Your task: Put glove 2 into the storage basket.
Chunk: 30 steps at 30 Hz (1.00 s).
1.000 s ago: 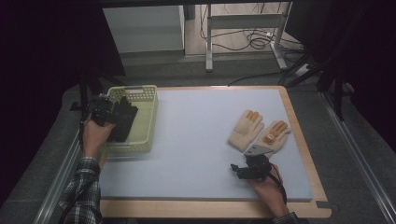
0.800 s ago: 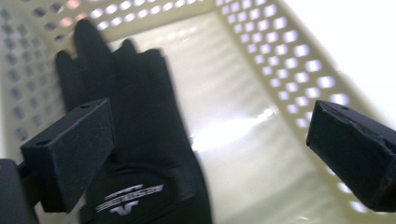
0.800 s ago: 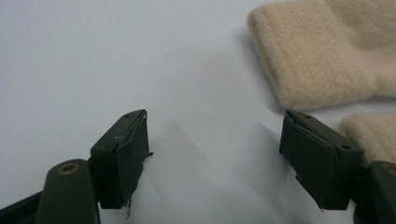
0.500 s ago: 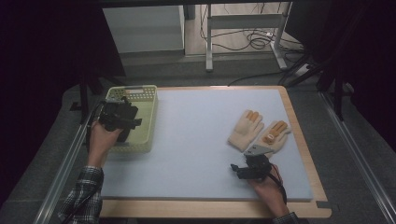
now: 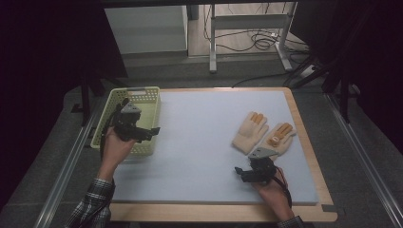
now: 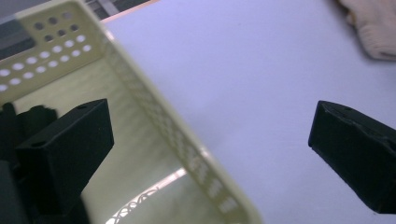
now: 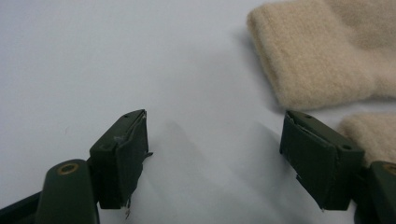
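On lilac mat (image 5: 199, 142), paired gloves (image 5: 261, 134), fingertips toward far-right edge.

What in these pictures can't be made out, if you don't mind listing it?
- Gloves: the right gripper covers the cuffs in the high view; the right gripper view cuts off the fingers.
- Basket: the left gripper and hand cover its middle in the high view.
- Basket floor: the left gripper view blurs it, a jaw blocking part.

The gloves (image 5: 263, 133) look like fuzzy knit cloth, tan with orange fingertips. The basket (image 5: 148, 103) is pale yellow perforated plastic, slightly glossy. The table (image 5: 199, 142) has a smooth matt grey-blue mat and a wood edge.
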Tool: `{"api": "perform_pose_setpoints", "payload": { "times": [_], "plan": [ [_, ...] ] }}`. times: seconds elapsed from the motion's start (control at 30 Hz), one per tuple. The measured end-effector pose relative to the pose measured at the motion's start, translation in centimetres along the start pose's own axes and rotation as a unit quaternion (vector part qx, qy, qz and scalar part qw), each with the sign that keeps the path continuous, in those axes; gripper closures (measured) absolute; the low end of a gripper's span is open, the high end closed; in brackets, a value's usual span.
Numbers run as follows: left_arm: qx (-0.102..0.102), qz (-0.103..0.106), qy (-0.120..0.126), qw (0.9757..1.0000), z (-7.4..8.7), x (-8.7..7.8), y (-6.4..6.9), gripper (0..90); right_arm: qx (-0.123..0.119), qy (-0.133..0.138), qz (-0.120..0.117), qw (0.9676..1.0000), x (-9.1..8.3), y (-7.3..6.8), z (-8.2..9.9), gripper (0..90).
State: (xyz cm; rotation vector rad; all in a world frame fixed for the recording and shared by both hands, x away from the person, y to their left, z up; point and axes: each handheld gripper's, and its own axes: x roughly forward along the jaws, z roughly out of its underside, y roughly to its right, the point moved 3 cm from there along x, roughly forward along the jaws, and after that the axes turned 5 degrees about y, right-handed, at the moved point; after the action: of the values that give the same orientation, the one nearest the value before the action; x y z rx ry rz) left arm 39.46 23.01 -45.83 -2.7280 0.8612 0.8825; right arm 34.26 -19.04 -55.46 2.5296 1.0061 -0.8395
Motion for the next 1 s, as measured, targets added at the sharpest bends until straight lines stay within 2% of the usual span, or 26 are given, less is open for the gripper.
{"api": "perform_pose_setpoints", "payload": {
  "times": [0.3, 0.53, 0.67, 0.83, 1.0],
  "plan": [
    [0.024, 0.042, 0.018, 0.9987, 0.2, 0.7, 3.9, 0.4, 0.001, 0.000, 0.000, 1.0000, 0.0, 0.0, 0.0, 23.1],
    [0.046, 0.060, 0.023, 0.9969, 0.9, 1.6, 6.7, 0.4, -0.001, 0.000, 0.001, 1.0000, 0.0, 0.0, 0.0, 23.1],
    [0.063, 0.067, 0.021, 0.9955, 1.8, 2.0, 8.4, 0.4, 0.000, -0.001, 0.000, 1.0000, 0.0, 0.0, 0.0, 23.1],
    [0.070, 0.080, 0.021, 0.9941, 3.1, 2.3, 10.0, 0.4, 0.002, 0.000, 0.000, 1.0000, 0.0, 0.0, 0.0, 23.1],
    [0.076, 0.079, 0.011, 0.9939, 4.8, 3.0, 10.9, 0.3, 0.002, -0.001, 0.000, 1.0000, 0.0, 0.0, 0.0, 23.0]
  ]
}}
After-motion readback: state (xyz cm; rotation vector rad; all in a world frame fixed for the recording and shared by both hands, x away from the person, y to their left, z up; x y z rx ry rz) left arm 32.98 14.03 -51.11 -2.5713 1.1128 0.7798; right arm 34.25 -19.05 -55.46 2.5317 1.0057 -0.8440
